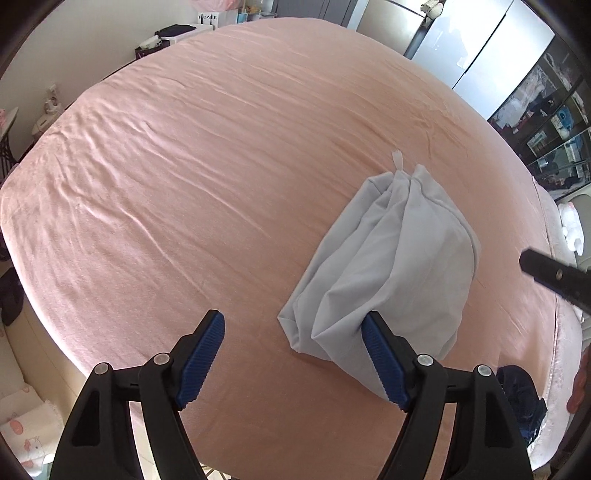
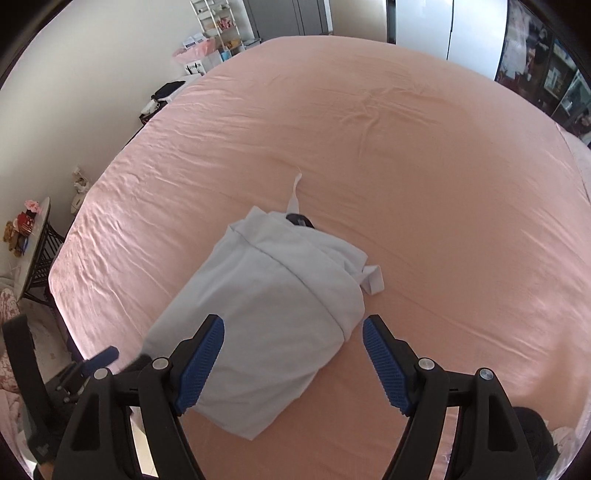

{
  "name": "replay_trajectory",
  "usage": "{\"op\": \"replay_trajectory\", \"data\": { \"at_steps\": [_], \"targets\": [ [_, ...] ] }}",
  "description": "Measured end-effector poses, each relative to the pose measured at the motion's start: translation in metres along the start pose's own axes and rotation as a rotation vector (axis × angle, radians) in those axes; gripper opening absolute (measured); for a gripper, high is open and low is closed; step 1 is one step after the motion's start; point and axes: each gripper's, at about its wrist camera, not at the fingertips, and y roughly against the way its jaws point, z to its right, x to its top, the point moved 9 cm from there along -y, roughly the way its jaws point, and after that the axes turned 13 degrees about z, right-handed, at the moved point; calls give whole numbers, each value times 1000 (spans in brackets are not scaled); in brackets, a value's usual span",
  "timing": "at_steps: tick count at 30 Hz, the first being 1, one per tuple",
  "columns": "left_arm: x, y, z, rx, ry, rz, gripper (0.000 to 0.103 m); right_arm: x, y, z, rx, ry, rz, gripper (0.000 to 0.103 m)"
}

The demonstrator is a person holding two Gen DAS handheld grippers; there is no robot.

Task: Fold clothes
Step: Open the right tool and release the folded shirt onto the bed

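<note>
The folded garment [image 2: 266,314] lies on the pink bed sheet [image 2: 424,166] as a pale blue-grey bundle, a little to my near side of the bed's middle. From my right camera I see a white strip [image 2: 295,194] sticking out of its far end, a white tab [image 2: 373,282] poking out on its right side, and something dark [image 2: 300,220] showing at the top fold; I cannot tell what that dark bit is. The cloth sits flat on the sheet with nothing pressing on it.

My right gripper [image 2: 293,330] hovers over the near end of the bundle with its blue pads wide apart and no cloth pinched between them. My left gripper [image 1: 293,330] is also spread wide, just left of the bundle; in its own view its right pad [image 1: 384,362] overlaps the cloth's edge, but I cannot tell whether it touches it. It holds nothing.

Farther out, a shelf unit [image 2: 218,22] stands beyond the bed's far left corner, and a small table [image 2: 37,236] with toys stands by the wall on the left.
</note>
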Motion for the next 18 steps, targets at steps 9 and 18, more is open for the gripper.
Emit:
{"op": "replay_trajectory", "data": {
  "at_steps": [9, 18],
  "targets": [
    [19, 15, 22, 47, -132, 141, 76, -35, 0, 19, -4, -45, -2, 77],
    [44, 12, 66, -21, -303, 267, 76, -57, 10, 47, 41, -232, 146, 77]
  ]
}}
